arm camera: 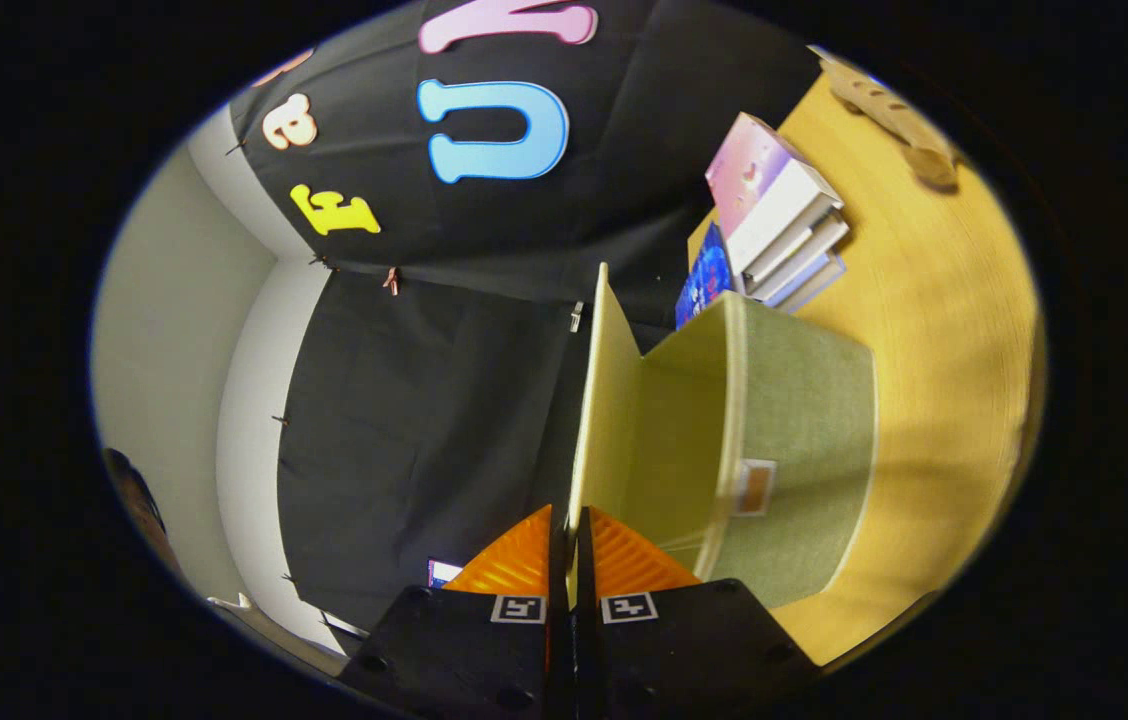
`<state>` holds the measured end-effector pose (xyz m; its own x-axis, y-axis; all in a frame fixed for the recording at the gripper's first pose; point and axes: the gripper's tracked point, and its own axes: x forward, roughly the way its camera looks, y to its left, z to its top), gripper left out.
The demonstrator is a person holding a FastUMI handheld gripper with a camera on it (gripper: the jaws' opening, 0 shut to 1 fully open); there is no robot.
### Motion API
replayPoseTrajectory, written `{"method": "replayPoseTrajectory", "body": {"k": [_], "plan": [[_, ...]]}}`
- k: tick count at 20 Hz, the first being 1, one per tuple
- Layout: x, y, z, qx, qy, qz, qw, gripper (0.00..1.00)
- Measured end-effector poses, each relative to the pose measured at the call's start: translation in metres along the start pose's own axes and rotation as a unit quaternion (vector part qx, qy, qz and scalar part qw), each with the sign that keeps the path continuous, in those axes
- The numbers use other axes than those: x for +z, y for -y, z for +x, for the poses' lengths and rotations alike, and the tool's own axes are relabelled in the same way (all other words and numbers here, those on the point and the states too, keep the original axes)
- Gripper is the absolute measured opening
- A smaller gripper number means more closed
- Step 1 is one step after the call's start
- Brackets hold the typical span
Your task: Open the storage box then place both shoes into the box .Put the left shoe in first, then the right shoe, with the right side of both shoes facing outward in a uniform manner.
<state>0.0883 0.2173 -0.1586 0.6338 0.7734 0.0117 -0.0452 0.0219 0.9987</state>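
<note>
Black cloth wall [444, 400] hangs pinned across the back, meeting a plain pale wall [174, 330] at the corner. A yellow wooden table [944, 330] carries stacked books [784, 215] near its far edge.

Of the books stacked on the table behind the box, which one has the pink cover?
The top book of the stack is pink. The ones beneath show pale page edges, and a blue book leans beside them, nearer the green storage box.

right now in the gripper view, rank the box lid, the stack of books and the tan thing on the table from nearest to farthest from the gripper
1. Box lid: pinched between the gripper's fingers.
2. Stack of books: beyond the storage box.
3. Tan thing: farthest, past the books on the table.
</note>
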Motion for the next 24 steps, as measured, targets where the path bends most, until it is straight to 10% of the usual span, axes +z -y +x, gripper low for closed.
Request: {"method": "replayPoseTrajectory", "body": {"k": [17,24], "plan": [[-0.051,-0.115,0.195,0.024,-0.078,-0.116,0.990,0.07],[-0.072,-0.106,0.215,0.007,-0.110,-0.118,0.987,0.56]]}}
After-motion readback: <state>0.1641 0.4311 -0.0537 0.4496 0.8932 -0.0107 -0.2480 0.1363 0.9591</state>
